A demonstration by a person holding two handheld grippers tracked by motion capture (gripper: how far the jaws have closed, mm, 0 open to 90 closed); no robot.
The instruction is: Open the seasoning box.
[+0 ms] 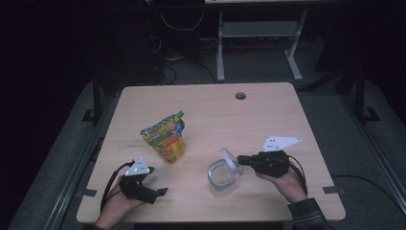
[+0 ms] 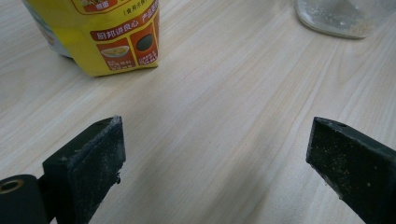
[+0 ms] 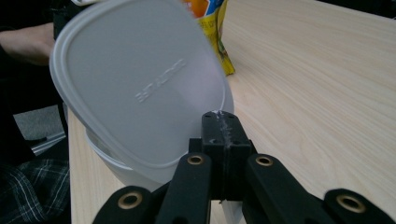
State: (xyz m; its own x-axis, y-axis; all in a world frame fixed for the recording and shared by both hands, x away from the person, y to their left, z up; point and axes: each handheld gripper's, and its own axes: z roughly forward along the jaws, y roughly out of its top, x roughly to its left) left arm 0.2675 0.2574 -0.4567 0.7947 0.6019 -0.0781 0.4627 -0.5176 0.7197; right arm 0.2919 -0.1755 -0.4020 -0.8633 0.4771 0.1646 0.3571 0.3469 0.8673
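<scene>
A translucent white lid [image 1: 230, 160] [image 3: 140, 88] hangs tilted over a clear plastic container [image 1: 221, 178] [image 3: 114, 169]. My right gripper [image 1: 241, 160] [image 3: 219, 122] is shut on the lid's edge, coming in from the right. A yellow and green snack pouch [image 1: 165, 138] [image 2: 112, 35] [image 3: 215, 32] stands left of the table's middle. Near the front left edge my left gripper [image 1: 157, 181] [image 2: 215, 154] rests low over the wood, jaws wide open with nothing between them. It faces the pouch, and the container's base [image 2: 345, 16] sits to its far right.
The wooden table [image 1: 268, 115] has a round cable hole [image 1: 240, 95] at the back. Beyond it stand a white desk frame [image 1: 258, 33] and cables on the dark floor. A plaid sleeve [image 3: 28, 191] lies behind the container.
</scene>
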